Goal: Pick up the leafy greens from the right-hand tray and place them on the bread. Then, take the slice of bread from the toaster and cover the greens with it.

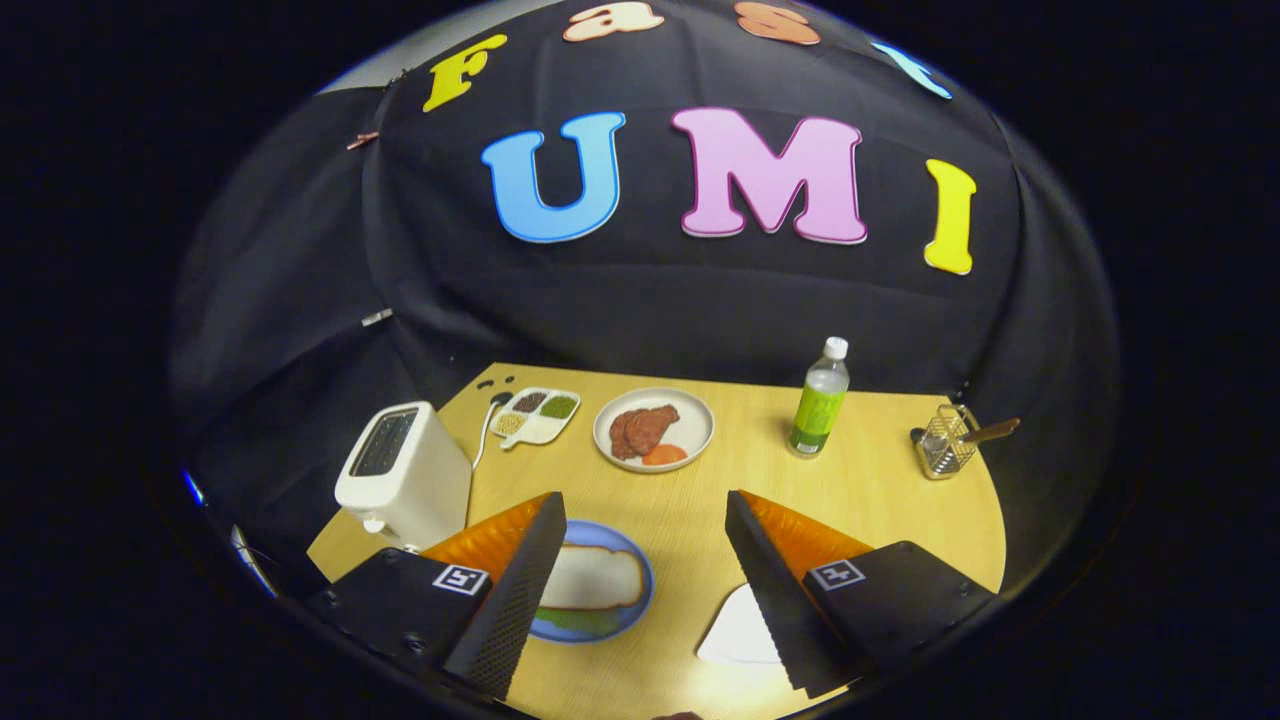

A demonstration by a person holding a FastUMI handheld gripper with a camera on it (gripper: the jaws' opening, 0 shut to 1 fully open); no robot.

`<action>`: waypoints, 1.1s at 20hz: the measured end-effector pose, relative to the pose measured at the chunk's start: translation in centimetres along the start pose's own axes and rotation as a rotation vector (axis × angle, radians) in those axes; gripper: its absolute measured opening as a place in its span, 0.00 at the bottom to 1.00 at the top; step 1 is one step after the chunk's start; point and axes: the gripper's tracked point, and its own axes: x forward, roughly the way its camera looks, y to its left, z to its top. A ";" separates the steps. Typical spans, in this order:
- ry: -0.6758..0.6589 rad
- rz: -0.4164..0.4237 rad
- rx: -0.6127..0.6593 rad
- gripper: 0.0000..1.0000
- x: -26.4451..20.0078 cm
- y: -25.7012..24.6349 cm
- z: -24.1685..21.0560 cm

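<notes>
Bread slice [596,577] lies on the blue plate [640,570] over greens [583,621], just beside the left finger. Toaster [402,475] slots look empty. Tool [646,590] wide apart, holding nothing. Task appears finished.

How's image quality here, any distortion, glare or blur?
Gripper view: strong fisheye bending, the table edge curves; even lighting, soft short shadows; slight sheen on the toaster and bottle; the open gripper fingers and the blue plate with bread look sharp, no motion blur.
</notes>
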 end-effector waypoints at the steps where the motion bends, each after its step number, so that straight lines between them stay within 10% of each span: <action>1: -0.013 0.000 0.010 1.00 -0.8 -0.5 1.0; 12: -0.281 -0.108 -0.017 0.99 -9.3 -9.2 10.8; 22: -0.327 -0.097 0.001 0.99 -11.9 -13.2 9.7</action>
